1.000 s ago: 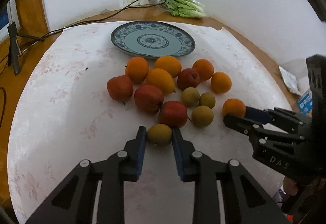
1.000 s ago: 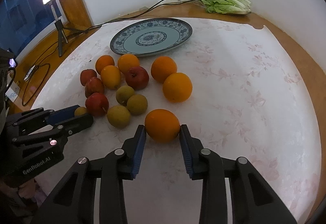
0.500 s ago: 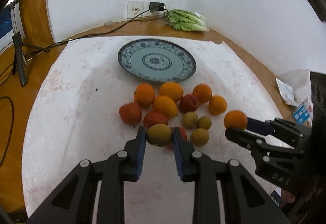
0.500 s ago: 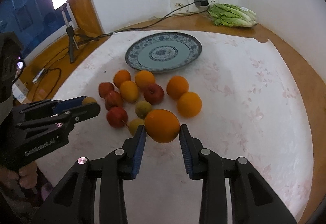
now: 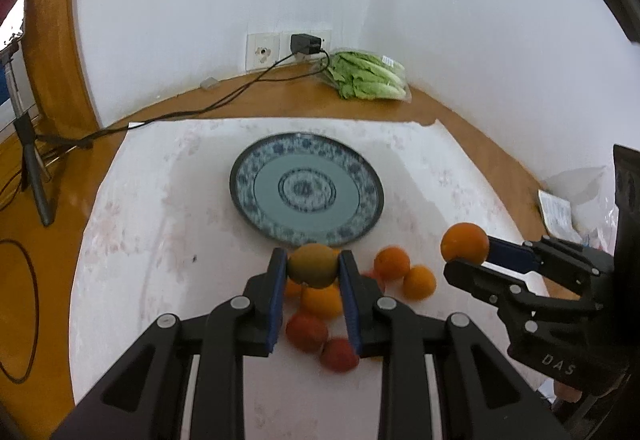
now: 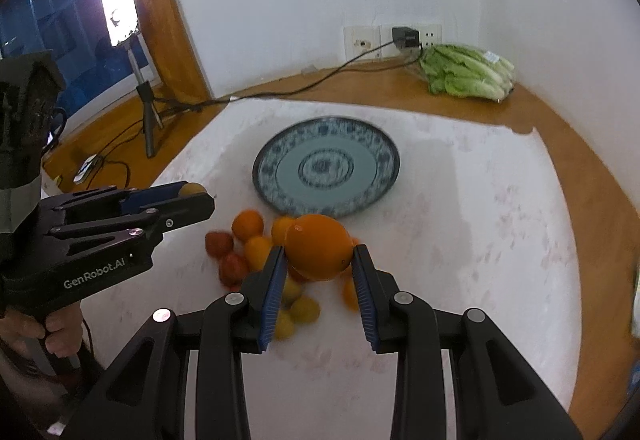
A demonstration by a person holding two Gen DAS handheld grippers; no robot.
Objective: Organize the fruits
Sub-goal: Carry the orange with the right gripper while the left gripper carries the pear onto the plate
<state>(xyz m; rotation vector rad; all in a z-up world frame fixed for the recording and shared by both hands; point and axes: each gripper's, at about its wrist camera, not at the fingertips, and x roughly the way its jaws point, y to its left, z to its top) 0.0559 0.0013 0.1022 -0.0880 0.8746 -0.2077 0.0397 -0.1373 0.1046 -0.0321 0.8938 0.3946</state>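
Short of the plate (image 5: 352, 236), the left gripper (image 5: 313, 272), lettered "GenRobot.AI", has its fingers clamped on a yellow-green fruit (image 5: 313, 265) above the heap of loose fruit (image 5: 320, 314) on the desk (image 5: 132, 264). Beside it, the right gripper (image 6: 319, 260), marked "DAS", pinches an orange (image 6: 318, 246) raised just short of the plate's near rim. Beyond the plate, bagged lettuce (image 5: 370, 77) lies under the wall sockets.

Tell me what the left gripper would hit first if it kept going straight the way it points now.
Probably the blue patterned plate. The left gripper, shut on a green-yellow fruit, points at its near rim from above the fruit pile. Depth is unclear; a shallow path might overshoot onto the tablecloth.
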